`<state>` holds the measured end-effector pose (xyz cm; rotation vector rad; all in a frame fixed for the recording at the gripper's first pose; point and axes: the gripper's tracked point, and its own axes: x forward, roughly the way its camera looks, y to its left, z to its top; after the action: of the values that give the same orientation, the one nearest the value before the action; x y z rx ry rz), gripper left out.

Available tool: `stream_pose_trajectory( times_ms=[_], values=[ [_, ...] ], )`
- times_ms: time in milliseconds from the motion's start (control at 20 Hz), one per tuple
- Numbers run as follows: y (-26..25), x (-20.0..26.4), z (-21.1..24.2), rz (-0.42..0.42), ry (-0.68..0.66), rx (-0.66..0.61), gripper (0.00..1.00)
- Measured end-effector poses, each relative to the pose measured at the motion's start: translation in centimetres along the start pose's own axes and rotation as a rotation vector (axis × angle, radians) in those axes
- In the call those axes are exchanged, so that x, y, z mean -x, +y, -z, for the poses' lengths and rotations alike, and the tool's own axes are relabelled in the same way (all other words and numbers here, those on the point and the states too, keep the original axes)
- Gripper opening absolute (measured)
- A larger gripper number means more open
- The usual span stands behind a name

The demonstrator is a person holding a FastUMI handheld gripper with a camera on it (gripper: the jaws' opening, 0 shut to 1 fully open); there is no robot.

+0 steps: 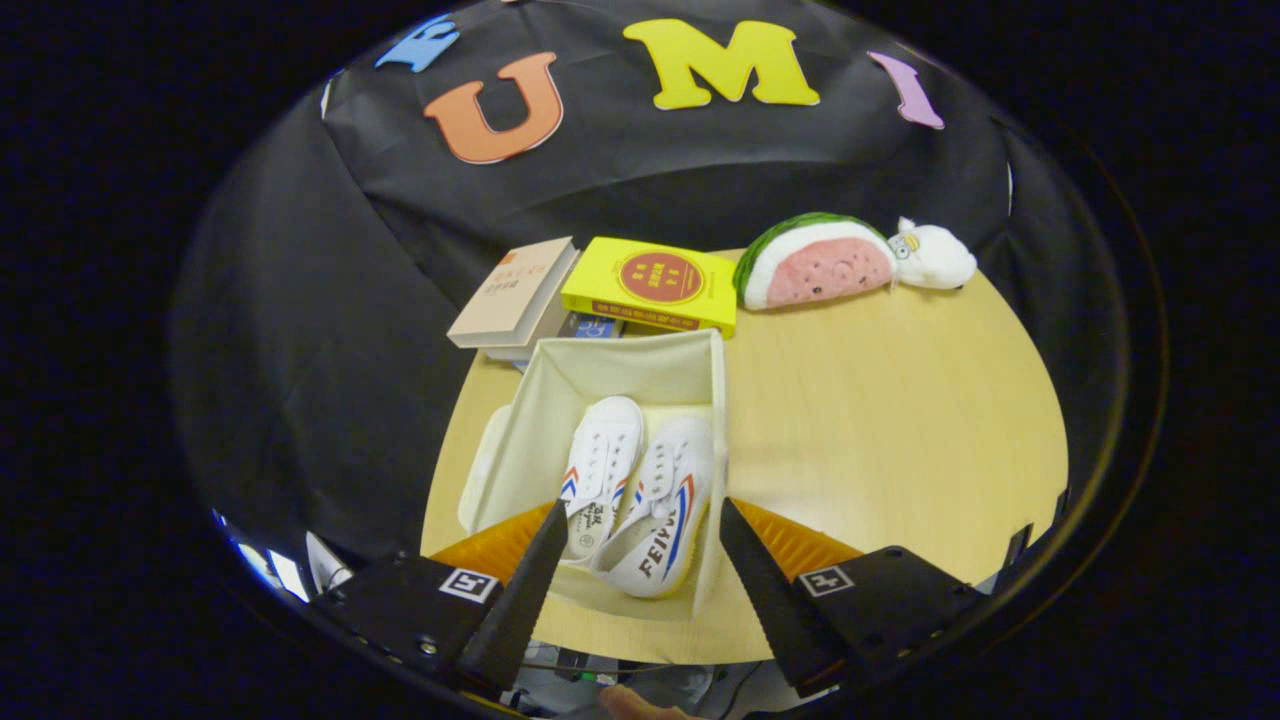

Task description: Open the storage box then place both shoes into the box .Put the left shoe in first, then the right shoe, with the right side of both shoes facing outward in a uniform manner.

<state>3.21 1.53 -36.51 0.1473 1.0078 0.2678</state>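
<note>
The gripper [635,525] hangs above the near end of the storage box [620,375], its two fingers spread wide apart and gripping nothing. Between the fingertips you look straight down onto the heels of the shoes. The box is open, a pale fabric bin on the light wooden table [880,420], and its lid [480,470] lies flat against its left side.

Both shoes are inside, side by side, toes pointing away from the gripper toward the far wall of the box. The left-hand shoe [600,470] sits mostly upright, showing its laces and the red and blue chevrons at its sides. The right-hand shoe [665,510] is tipped onto its side against the right wall of the box, with red and blue stripes and lettering on the flank that faces up. The two shoes touch along their length.

Beyond the box, at the back of the table, a beige book [515,292] leans over a small stack, and a yellow book [650,282] with a red circle on its cover lies next to it. Further right, a watermelon-slice plush [815,262] rests on the table, with a small white plush [935,257] touching its right end.
</note>
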Motion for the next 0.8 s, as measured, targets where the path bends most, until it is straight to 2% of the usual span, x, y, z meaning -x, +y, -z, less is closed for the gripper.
stream_pose_trajectory(
  times_ms=[150, 450, 600, 800],
  values=[
    [-0.5, 4.1, -2.8, -0.005, -0.151, 0.026, 0.97],
    [-3.3, 13.4, -8.0, 0.071, -0.506, 0.087, 0.96],
    [-4.8, 17.1, -8.8, 0.105, -0.631, 0.132, 0.96],
    [-7.3, 20.1, -8.5, 0.172, -0.719, 0.185, 0.97]
  ],
)
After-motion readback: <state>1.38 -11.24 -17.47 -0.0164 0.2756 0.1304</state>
